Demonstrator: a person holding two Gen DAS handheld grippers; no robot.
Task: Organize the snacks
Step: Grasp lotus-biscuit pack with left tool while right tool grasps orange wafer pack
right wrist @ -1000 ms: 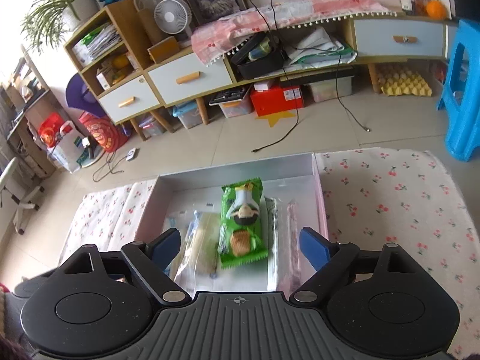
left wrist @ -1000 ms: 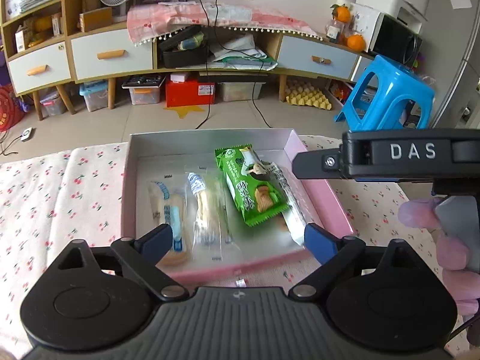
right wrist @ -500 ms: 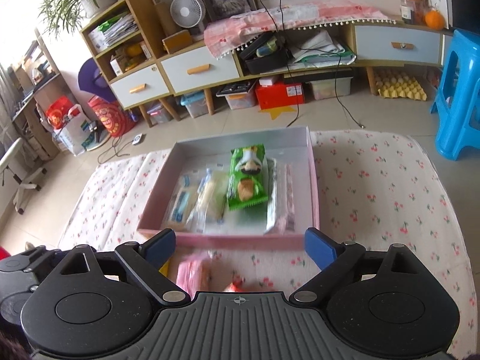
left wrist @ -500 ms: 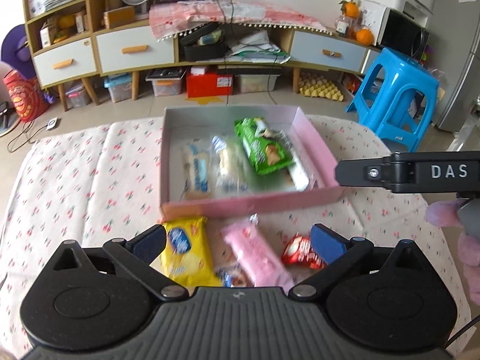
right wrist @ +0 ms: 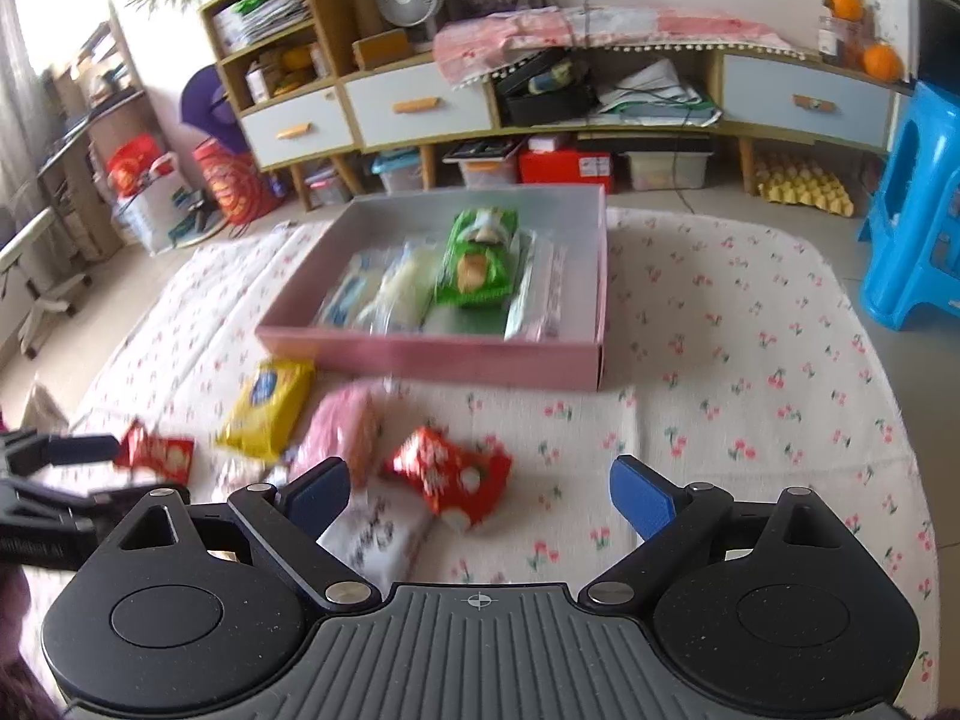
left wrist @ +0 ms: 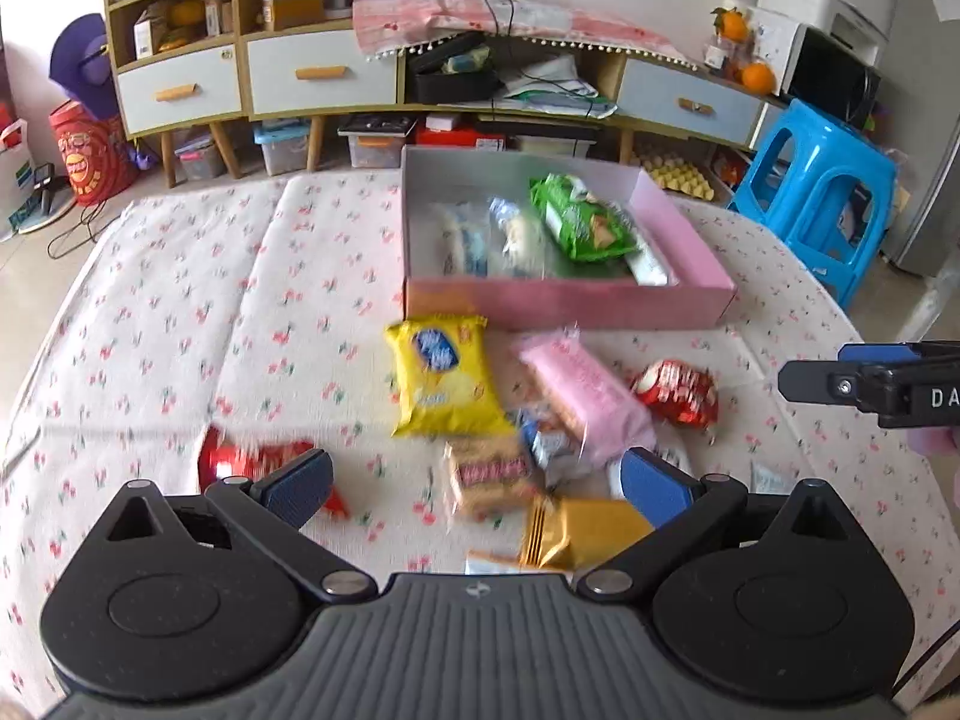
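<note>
Left gripper (left wrist: pixel 474 483) at bottom of its frame, jaws wide, nothing between them; right gripper (right wrist: pixel 480 495) likewise spread wide and empty. Just past the left fingers, centre frame, loose snacks lie on the cherry-print cloth (left wrist: pixel 180 300): gold packet (left wrist: pixel 576 531), brown biscuit pack (left wrist: pixel 489 474), pink packet (left wrist: pixel 585 393), yellow packet (left wrist: pixel 441 381), one red wrapper (left wrist: pixel 675 390) at right, another (left wrist: pixel 252 459) at lower left. Beyond, upper centre, pink box (left wrist: pixel 570 303) holding green packet (left wrist: pixel 579 216) beside clear-wrapped bars (left wrist: pixel 462 234). Blue stool (left wrist: pixel 822 192) at right edge, far
</note>
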